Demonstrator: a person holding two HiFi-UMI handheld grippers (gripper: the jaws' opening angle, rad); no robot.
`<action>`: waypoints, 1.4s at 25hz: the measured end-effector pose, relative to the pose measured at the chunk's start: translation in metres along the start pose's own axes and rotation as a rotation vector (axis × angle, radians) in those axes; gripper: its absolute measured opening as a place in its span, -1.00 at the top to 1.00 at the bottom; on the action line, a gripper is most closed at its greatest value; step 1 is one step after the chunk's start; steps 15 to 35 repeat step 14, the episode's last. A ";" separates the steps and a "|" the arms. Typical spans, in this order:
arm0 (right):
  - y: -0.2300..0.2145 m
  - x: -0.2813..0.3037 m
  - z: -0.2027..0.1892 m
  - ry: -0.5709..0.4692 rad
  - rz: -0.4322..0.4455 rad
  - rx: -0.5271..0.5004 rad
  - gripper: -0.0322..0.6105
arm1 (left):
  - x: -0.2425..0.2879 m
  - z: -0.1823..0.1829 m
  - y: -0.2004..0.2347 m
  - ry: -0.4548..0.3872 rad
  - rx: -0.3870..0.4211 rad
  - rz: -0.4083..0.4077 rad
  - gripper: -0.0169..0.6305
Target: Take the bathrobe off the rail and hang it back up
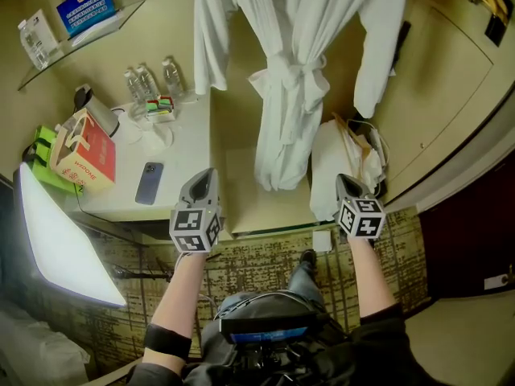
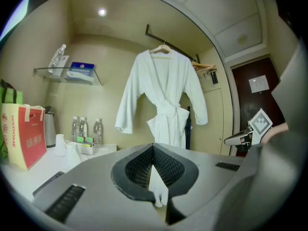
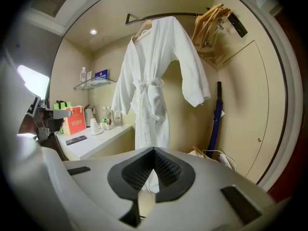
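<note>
Hanging on the rail [image 3: 185, 14] by a hanger [image 3: 142, 29]: bathrobe [image 3: 151, 81], full length, belt tied, sleeves loose, just beside the desk [image 1: 189, 155].

Left hand-held gripper [image 1: 207, 175]: jaws together, nothing between them, well apart from the bathrobe.

Right hand-held gripper [image 1: 348, 180]: jaws together, empty, likewise apart from the bathrobe.

Status: the bathrobe is up and neither gripper touches it. This reads as either the start, with lift-off and rehanging both left, or the finish, with nothing left. The pictures alone do not settle which.
</note>
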State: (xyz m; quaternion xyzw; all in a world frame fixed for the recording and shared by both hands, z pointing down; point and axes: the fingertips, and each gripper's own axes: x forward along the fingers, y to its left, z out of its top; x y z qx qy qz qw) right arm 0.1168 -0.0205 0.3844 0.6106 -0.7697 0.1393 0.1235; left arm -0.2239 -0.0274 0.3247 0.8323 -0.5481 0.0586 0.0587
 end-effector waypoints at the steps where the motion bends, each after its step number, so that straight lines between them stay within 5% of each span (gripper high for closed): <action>1: 0.001 0.000 0.000 0.000 0.003 0.000 0.86 | 0.000 -0.001 0.000 0.002 0.000 -0.002 0.94; 35: -0.018 0.004 0.000 0.014 0.017 -0.015 0.85 | 0.009 -0.007 -0.011 0.026 -0.009 0.009 0.94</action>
